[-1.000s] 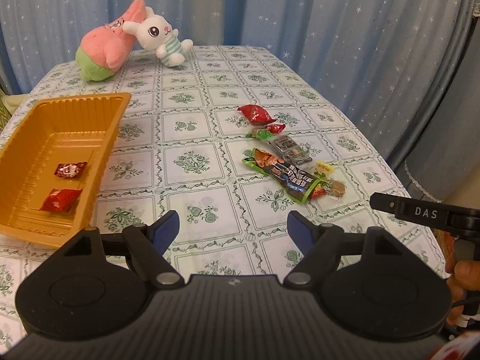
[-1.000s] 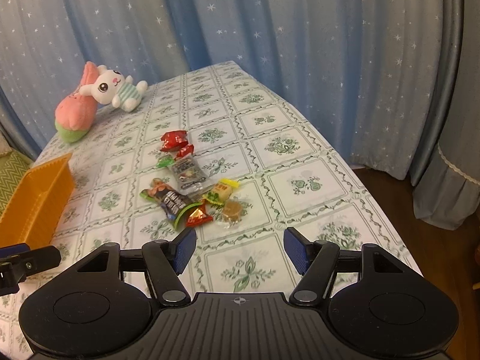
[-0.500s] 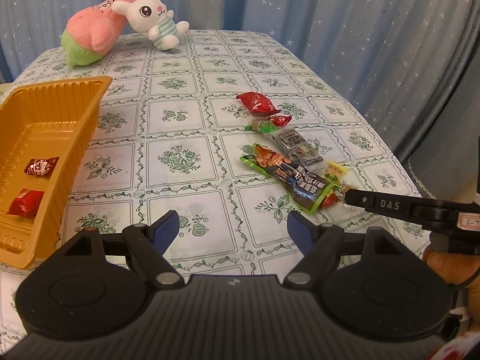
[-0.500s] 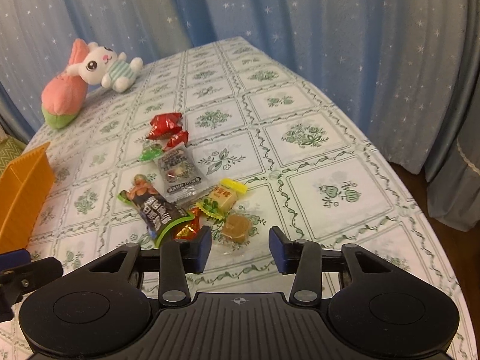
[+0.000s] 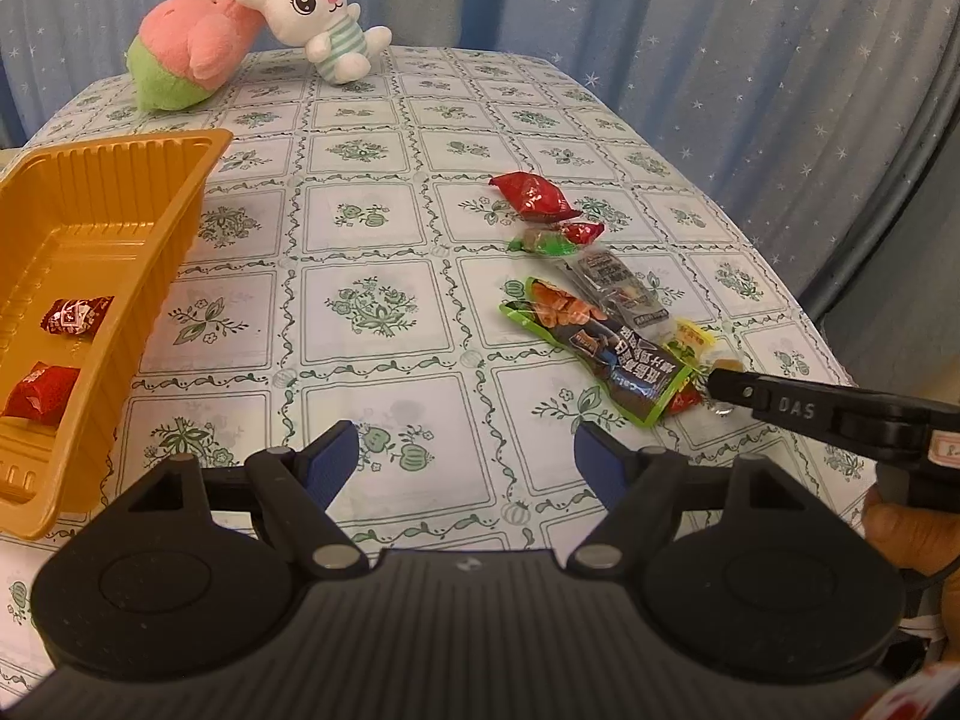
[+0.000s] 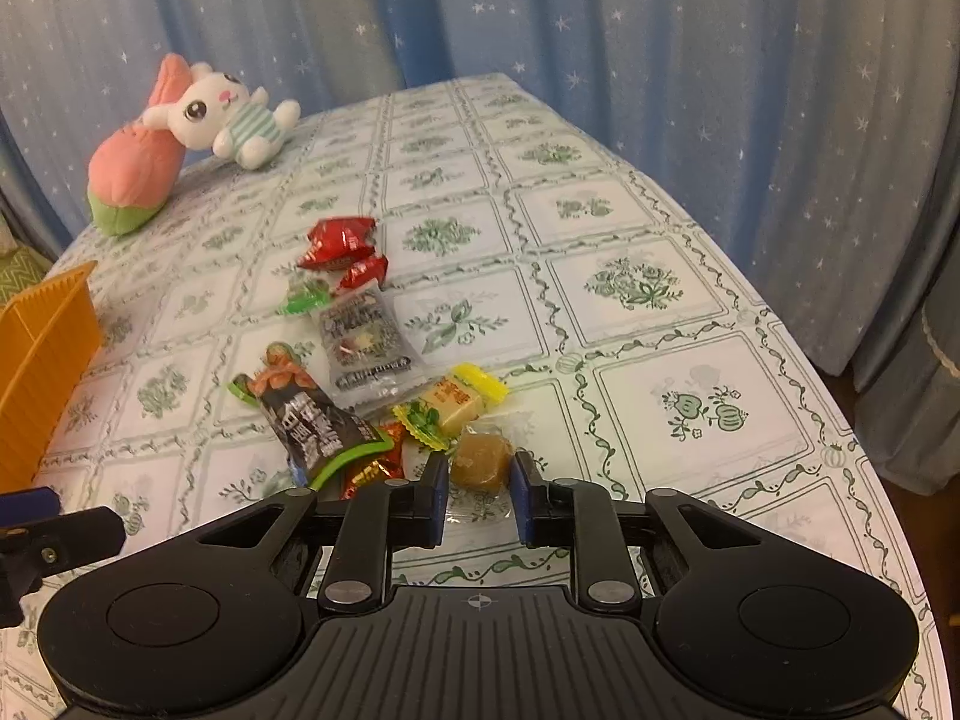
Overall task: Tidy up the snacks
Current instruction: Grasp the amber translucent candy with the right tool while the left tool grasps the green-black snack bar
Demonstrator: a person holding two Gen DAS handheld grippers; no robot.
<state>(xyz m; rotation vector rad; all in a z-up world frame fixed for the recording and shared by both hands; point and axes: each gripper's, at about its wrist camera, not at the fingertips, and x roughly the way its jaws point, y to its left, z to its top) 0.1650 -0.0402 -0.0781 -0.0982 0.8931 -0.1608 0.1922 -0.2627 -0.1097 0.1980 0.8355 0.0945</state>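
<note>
Blue starry curtains behind a flowery tablecloth [image 6: 630, 324]. My right gripper [image 6: 478, 495] has its fingers narrowed around a brown candy [image 6: 480, 461] at the near end of the snack pile, pads just beside it. My left gripper [image 5: 467, 461] hangs wide open, holding nothing, beside the orange tray [image 5: 150, 276] with two red candies.
</note>
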